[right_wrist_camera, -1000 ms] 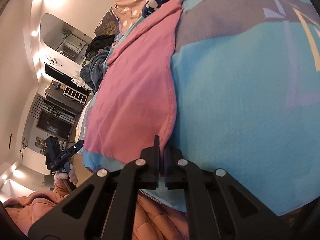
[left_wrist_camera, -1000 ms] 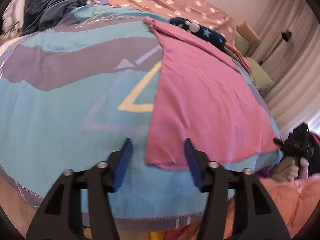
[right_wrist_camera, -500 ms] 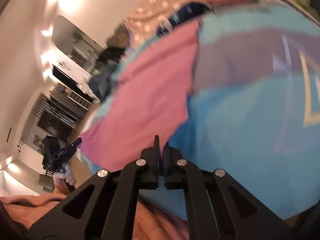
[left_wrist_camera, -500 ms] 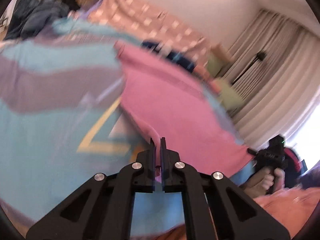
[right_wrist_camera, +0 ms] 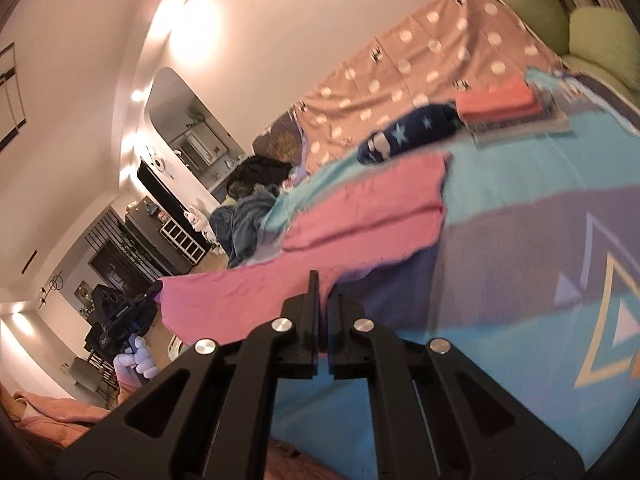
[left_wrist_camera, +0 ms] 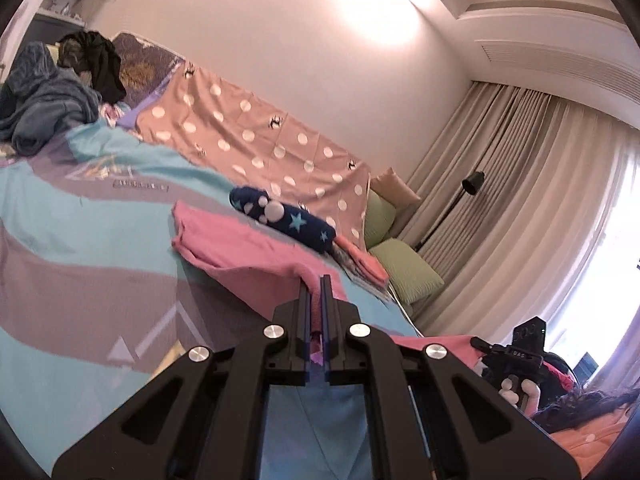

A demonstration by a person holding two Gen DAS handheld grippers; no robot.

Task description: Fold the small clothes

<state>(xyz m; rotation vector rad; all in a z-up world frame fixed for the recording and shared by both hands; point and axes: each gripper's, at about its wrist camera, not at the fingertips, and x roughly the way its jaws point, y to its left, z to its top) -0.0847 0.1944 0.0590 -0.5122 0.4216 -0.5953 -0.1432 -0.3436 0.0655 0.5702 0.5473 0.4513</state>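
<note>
A pink garment [left_wrist_camera: 240, 248] lies on the teal and purple bedspread [left_wrist_camera: 80, 216]. Its near edge is lifted off the bed. My left gripper [left_wrist_camera: 316, 288] is shut on one near corner of the pink cloth, which shows between the jaws. My right gripper [right_wrist_camera: 322, 284] is shut on the other near corner of the pink garment [right_wrist_camera: 360, 216], which hangs stretched between the two grippers. The left gripper also shows in the right wrist view [right_wrist_camera: 128, 312], and the right gripper in the left wrist view [left_wrist_camera: 516, 356].
A navy star-patterned roll [left_wrist_camera: 284, 220] lies just beyond the pink garment. Folded coral cloth [right_wrist_camera: 496, 102] sits on a stack further back. A polka-dot blanket [left_wrist_camera: 260, 136], green pillows [left_wrist_camera: 408, 272] and a heap of dark clothes [left_wrist_camera: 52, 96] lie at the bed's far side.
My left gripper has closed on the garment's near corner. Both grippers have risen and lifted the near edge off the bed, toward the far edge.
</note>
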